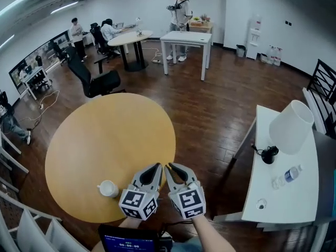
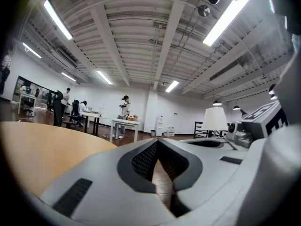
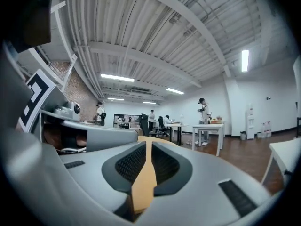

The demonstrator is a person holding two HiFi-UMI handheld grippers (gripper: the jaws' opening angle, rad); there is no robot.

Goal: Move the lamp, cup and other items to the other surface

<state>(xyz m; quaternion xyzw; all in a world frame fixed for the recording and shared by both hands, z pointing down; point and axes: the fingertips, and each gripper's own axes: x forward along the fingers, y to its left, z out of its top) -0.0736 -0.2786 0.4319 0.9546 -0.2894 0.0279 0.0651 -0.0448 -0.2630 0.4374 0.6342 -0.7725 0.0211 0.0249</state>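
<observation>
Both closed, empty (touching nothing): left tool (image 1: 157, 167); right tool (image 1: 169, 168).

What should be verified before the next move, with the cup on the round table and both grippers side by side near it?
1. Cup upright on the round table, beside the left gripper: ok.
2. Left gripper empty: ok. Its jaws are shut, so not ok for a grasp until opened.
3. Right gripper shut with nothing between its jaws: ok.
4. Bare space on the white table near the lamp and bottle: ok.
5. Whether the cup holds liquid: cannot tell.
</observation>
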